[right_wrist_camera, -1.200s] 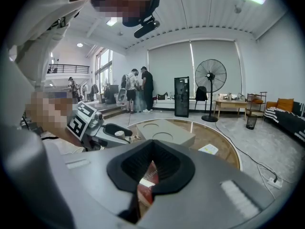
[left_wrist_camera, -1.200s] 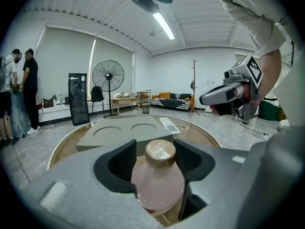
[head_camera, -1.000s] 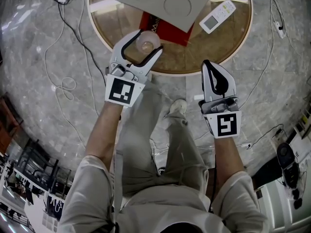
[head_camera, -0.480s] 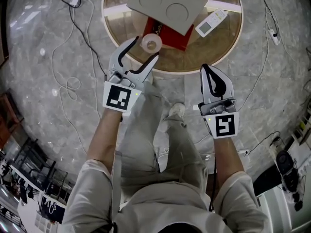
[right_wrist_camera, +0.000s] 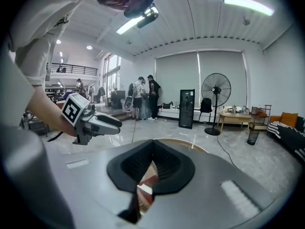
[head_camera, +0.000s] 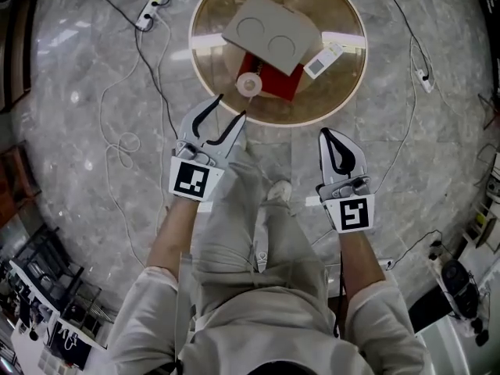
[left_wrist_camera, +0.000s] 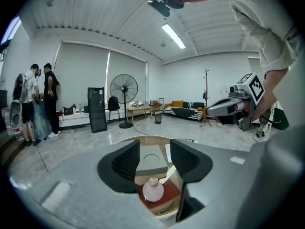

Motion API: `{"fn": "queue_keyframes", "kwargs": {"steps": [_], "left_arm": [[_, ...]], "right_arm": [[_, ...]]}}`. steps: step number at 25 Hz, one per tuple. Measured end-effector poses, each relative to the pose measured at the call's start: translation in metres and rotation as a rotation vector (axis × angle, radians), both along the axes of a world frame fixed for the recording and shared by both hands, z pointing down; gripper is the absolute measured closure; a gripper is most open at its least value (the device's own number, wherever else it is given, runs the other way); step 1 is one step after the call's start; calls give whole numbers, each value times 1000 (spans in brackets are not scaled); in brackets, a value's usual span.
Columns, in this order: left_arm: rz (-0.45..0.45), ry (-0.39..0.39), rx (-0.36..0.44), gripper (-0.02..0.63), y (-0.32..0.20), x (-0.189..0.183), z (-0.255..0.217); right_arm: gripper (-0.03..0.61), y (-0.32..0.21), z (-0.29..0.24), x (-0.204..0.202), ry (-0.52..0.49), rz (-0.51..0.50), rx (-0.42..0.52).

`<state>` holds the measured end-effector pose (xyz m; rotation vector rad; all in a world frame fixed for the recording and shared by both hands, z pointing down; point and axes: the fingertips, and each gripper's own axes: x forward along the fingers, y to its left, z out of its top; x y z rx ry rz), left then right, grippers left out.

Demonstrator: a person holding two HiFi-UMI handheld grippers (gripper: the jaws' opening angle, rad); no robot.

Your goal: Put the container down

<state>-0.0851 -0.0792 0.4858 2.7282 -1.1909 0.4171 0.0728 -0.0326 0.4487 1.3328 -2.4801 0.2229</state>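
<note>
Lifted clear since earlier: both grippers. Small pale-pink round container (head_camera: 249, 84) sits on flat red book (head_camera: 278, 87). Left gripper (head_camera: 231, 106): released, empty, jaws just closing partway. Right gripper (head_camera: 324, 133): clenched, apparently empty. Step: placement seemingly done; next, withdraw.

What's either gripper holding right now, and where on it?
Nothing. Left gripper: jaws apart, just been closing, nothing between them. Right gripper: jaws together, empty. The container stands free on the red book.
</note>
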Motion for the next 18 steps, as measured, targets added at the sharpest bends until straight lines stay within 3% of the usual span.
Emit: {"fn": "queue_keyframes", "kwargs": {"steps": [5, 13, 18], "left_arm": [[-39, -6, 10, 456, 17, -9, -41], [-62, -38, 10, 609, 45, -18, -89], [-57, -48, 0, 611, 64, -15, -115]], "right_arm": [[574, 21, -37, 2, -12, 6, 3], [574, 55, -91, 6, -16, 6, 11], [574, 77, -121, 9, -12, -2, 17]]}}
